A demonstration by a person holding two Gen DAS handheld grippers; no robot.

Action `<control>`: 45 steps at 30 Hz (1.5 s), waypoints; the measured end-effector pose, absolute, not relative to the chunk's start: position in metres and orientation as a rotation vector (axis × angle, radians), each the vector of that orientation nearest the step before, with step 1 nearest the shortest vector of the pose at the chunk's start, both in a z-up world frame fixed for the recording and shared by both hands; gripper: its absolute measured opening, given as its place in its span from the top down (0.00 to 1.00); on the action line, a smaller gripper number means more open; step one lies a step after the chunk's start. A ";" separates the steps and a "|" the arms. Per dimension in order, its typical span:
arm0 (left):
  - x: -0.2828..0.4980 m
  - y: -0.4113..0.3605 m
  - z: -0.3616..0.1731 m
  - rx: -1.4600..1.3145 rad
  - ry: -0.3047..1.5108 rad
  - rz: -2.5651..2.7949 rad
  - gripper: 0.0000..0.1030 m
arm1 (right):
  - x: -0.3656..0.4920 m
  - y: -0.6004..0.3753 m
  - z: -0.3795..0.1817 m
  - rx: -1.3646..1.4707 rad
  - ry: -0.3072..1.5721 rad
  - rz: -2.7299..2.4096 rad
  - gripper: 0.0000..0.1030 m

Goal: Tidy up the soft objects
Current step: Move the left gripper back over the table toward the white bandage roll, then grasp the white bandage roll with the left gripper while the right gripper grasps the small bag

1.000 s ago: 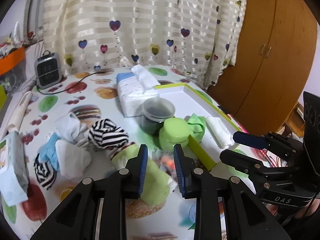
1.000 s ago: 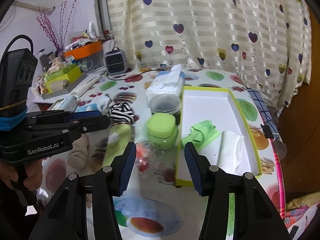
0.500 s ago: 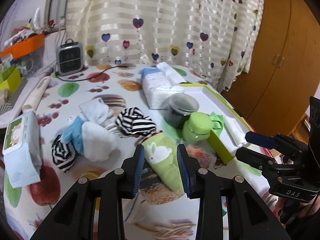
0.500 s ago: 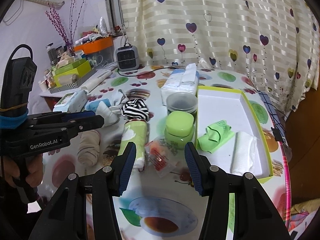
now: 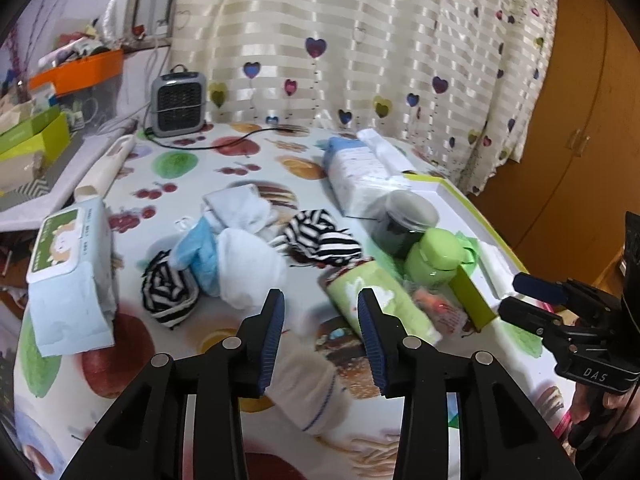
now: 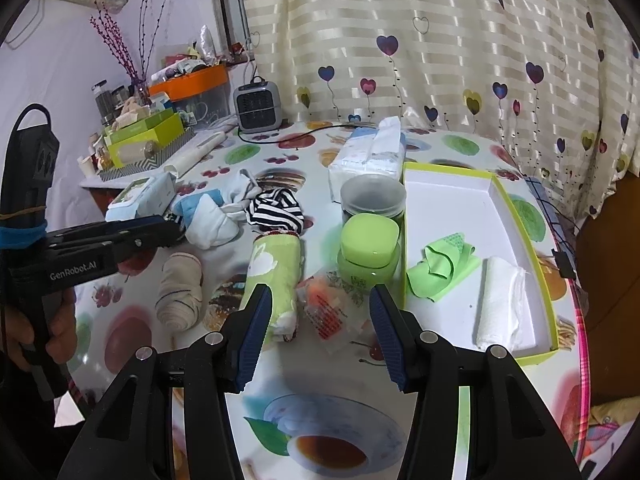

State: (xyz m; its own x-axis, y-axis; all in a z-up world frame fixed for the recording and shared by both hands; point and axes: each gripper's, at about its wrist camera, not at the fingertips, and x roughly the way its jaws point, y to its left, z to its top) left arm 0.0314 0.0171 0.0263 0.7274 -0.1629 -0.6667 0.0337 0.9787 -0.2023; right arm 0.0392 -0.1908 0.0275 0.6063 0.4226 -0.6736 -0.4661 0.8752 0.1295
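A green rabbit-print towel roll (image 5: 380,304) (image 6: 274,276) lies on the fruit-print table. A beige rolled sock (image 5: 316,388) (image 6: 178,290) lies near the front edge. White, blue and striped socks (image 5: 236,256) (image 6: 240,212) are piled at mid-table. A lime-edged white tray (image 6: 516,216) holds a green cloth (image 6: 442,266) and a folded white towel (image 6: 500,300). My left gripper (image 5: 320,332) is open and empty above the beige sock, left of the green roll. My right gripper (image 6: 318,332) is open and empty in front of the roll and a snack packet (image 6: 332,312).
A green-lidded jar (image 6: 370,252) and a dark jar (image 6: 372,200) stand beside the tray. A tissue pack (image 6: 370,156), a wet-wipes pack (image 5: 70,272), a small heater (image 5: 178,104) and a cluttered shelf (image 6: 144,136) surround the pile.
Both grippers have pulled back and up from the table. The left view has swung left, and its jaws have opened wider. The beige sock has come into view beneath it.
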 end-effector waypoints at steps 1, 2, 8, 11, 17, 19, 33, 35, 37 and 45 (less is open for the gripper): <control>0.031 0.020 0.024 -0.186 0.755 -0.099 0.64 | 0.040 -0.190 0.027 -0.064 0.765 0.515 0.50; 0.031 0.022 0.021 -0.190 0.762 -0.091 0.63 | 0.040 -0.190 0.026 -0.065 0.767 0.516 0.50; 0.029 0.030 0.003 -0.212 0.808 -0.067 0.62 | 0.048 -0.183 0.015 -0.085 0.799 0.524 0.50; 0.027 0.031 -0.003 -0.230 0.816 -0.074 0.57 | 0.053 -0.179 0.009 -0.103 0.816 0.526 0.50; 0.029 0.032 -0.007 -0.239 0.818 -0.077 0.50 | 0.064 -0.175 -0.005 -0.126 0.855 0.520 0.50; 0.030 0.031 -0.009 -0.241 0.830 -0.080 0.50 | 0.067 -0.175 -0.010 -0.138 0.868 0.512 0.50; 0.034 0.031 -0.026 -0.253 0.882 -0.039 0.48 | 0.086 -0.160 -0.033 -0.220 0.945 0.527 0.50; 0.032 0.030 -0.026 -0.255 0.882 -0.043 0.48 | 0.087 -0.159 -0.036 -0.220 0.954 0.536 0.50; 0.031 0.029 -0.027 -0.251 0.881 -0.044 0.48 | 0.086 -0.158 -0.037 -0.217 0.955 0.542 0.55; 0.022 0.026 -0.028 -0.244 0.881 -0.046 0.48 | 0.083 -0.159 -0.037 -0.192 0.946 0.541 0.67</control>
State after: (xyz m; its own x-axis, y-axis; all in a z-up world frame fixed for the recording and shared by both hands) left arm 0.0221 0.0260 -0.0283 0.6374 -0.1397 -0.7578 -0.0606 0.9713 -0.2300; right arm 0.0834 -0.1594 -0.0375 0.4644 0.3550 -0.8114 -0.5191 0.8514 0.0754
